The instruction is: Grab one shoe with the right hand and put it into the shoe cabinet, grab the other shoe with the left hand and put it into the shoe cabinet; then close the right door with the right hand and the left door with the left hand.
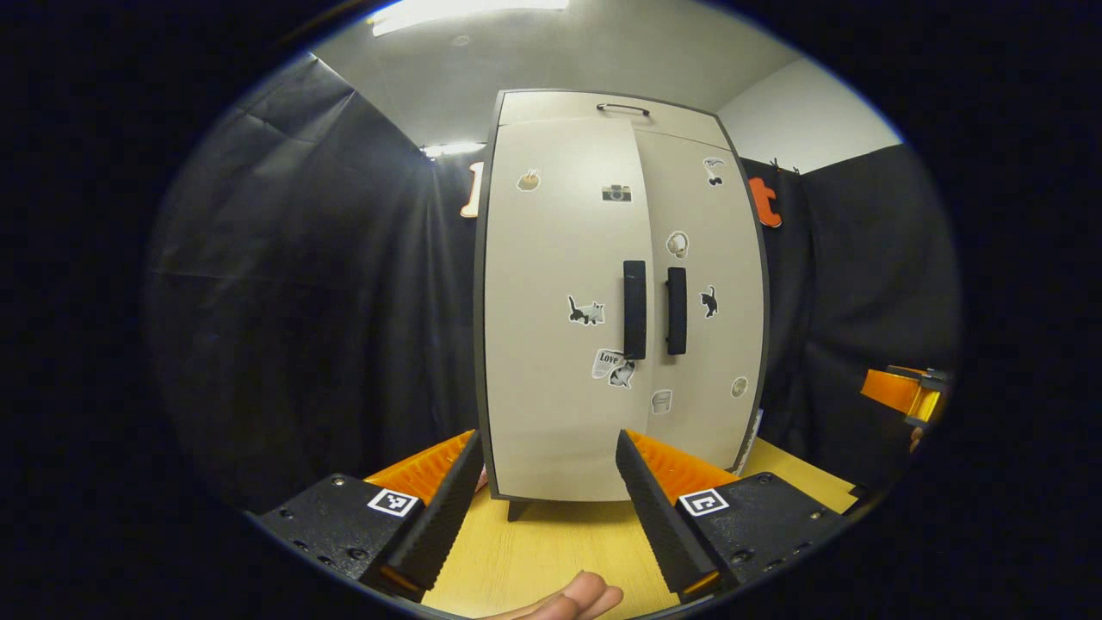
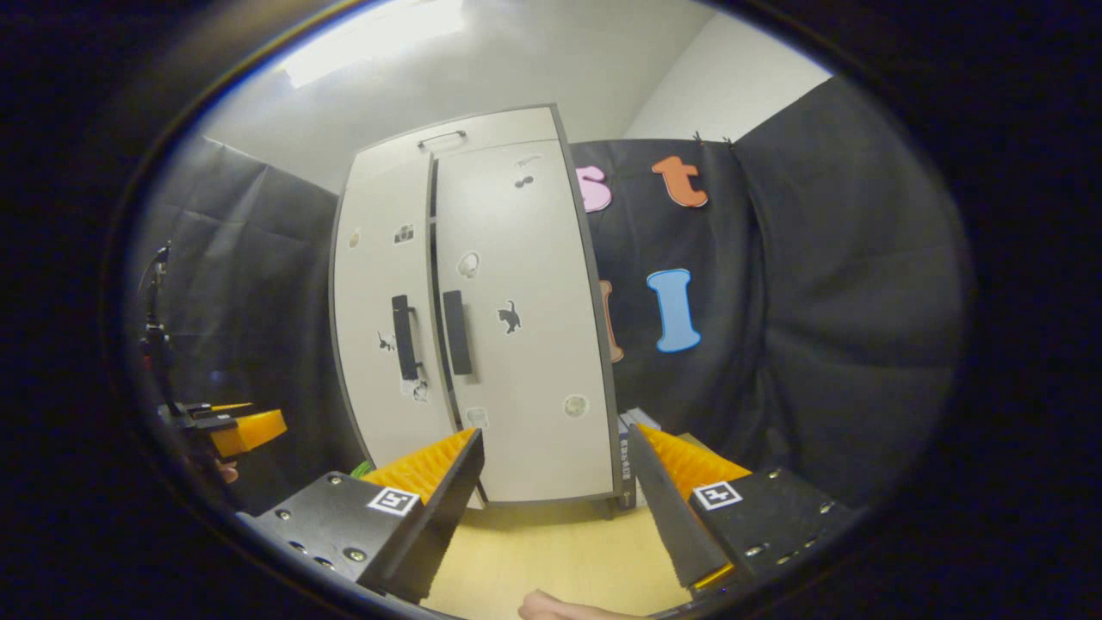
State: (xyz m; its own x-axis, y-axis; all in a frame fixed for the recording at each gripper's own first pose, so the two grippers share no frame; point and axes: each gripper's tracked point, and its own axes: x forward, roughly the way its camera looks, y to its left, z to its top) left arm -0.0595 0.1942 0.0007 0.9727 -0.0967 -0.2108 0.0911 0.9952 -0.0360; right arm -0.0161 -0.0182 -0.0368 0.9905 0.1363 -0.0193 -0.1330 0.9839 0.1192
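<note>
**Ana:** Doors first: are they shut? From the left gripper view the shoe cabinet [image 1: 620, 293] stands upright on the wooden table [image 1: 551, 551], dead ahead at twelve o'clock, and the left door [image 1: 564, 301] and right door [image 1: 702, 293] both look flush, their black handles [image 1: 634, 308] side by side at the middle seam.

**Ben:** Same from the right gripper view. The cabinet [image 2: 473, 319] sits at about eleven o'clock, both doors lying flat with a thin dark seam between them. No shoe is on the bare table [image 2: 551, 551] in front (so I judge the pair is already inside, though the closed doors hide it).

**Ana:** Then the closing steps look done. What about the grippers?

**Ben:** The left gripper [image 1: 547, 469] has its fingers spread wide with nothing between them, held back from the cabinet and not touching it. The right gripper [image 2: 555, 465] is likewise apart and empty, well short of the right door [image 2: 516, 319]. In the right gripper view the left one shows again at eight o'clock [image 2: 245, 430]; in the left gripper view the right one sits at four o'clock [image 1: 904, 392].

**Ana:** So the next move?

**Ben:** By my reading, very little: a check that each door is fully seated. If one stands slightly proud, a gentle push near its handle by the matching hand would finish it.
</note>
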